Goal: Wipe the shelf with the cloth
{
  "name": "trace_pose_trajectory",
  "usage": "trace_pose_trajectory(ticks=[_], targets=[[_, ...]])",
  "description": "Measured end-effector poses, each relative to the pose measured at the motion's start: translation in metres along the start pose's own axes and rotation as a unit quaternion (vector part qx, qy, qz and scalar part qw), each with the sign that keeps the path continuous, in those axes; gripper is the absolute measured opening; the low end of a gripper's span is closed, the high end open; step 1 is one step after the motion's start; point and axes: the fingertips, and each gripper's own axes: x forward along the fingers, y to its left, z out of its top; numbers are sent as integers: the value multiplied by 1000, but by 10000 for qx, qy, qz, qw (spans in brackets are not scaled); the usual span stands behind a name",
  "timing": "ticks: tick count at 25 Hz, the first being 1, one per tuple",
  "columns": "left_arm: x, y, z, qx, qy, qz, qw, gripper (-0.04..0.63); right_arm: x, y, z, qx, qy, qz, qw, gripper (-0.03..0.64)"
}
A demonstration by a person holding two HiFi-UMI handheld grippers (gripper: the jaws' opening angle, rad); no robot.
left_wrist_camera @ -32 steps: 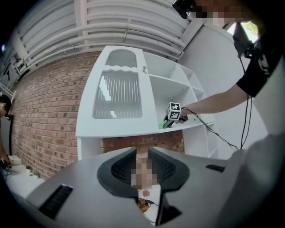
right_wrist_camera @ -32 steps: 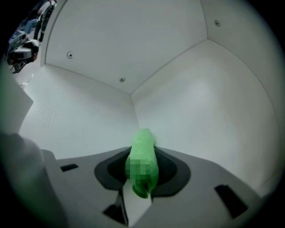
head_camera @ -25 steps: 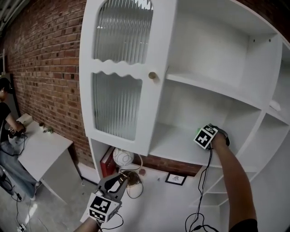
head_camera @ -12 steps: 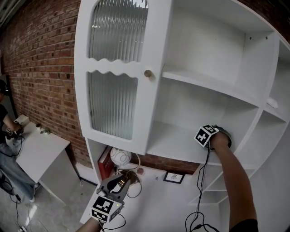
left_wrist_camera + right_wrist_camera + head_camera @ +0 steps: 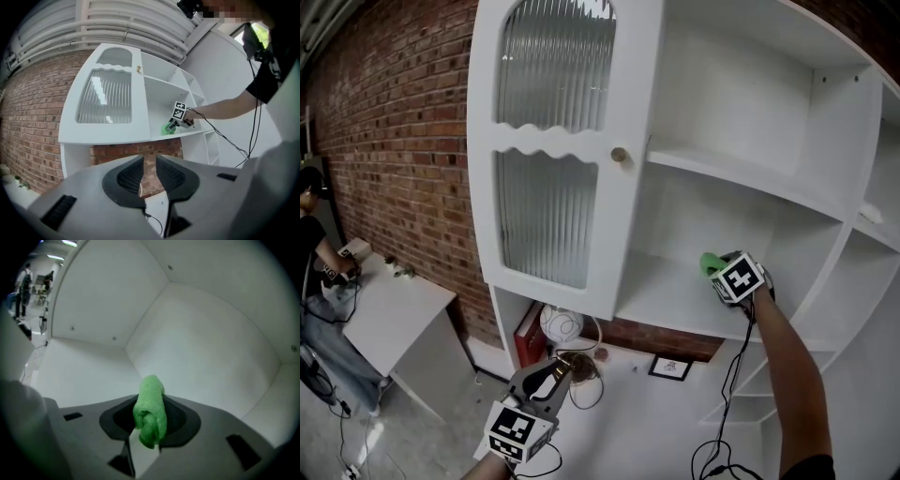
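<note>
Right tongs (image 5: 149, 420) clamp cloth (image 5: 150, 401) at shelf (image 5: 664, 298), near glass door (image 5: 546, 217); left tongs (image 5: 150, 169) slightly apart.

**Left gripper** (image 5: 551, 373): matt grey moulded shell; two black jaws with ribbed pads (image 5: 132, 176); a dark slot recess on each flank.
**Left marker cube** (image 5: 512, 432): white faces printed with black square codes.
**Right gripper** (image 5: 714, 266): same grey shell and black jaws.
**Right marker cube** (image 5: 738, 277): same white faces and black codes.
**Cable** (image 5: 733, 375): thin, black, running from the right gripper.
**Clothing:** black short sleeve (image 5: 811, 466).
</note>
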Motion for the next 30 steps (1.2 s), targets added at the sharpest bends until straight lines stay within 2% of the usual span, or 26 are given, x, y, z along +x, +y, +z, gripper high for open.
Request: trace_pose_trajectory(ticks=[4,6,8,11,17,23,30], targets=[[-25,15,-5,-31,88,275,9996,80,-10,55,72,-144,-1141,618,9914,115],[-39,25,-9,-82,136,449,9989,80,-12,83,102,-183,-1388,954,9855,114],[-53,34,-13,-131,177,633,9978,80,-8,108,122,-235,-1420,1246,9817,112],[-71,44,-17,-181,217,815,9963,80,6,132,132,-207,-1201,1452,9819,106],[-86,54,-28,-330,228,965,9945,80,18,140,125,-121,-806,1526,9849,103],[-62,39,-32,-364,236,642,9970,80,13,122,95,-109,-424,1323,9902,103],[-26,11,-25,-281,176,118,9994,80,2,67,23,-56,374,727,9966,103]])
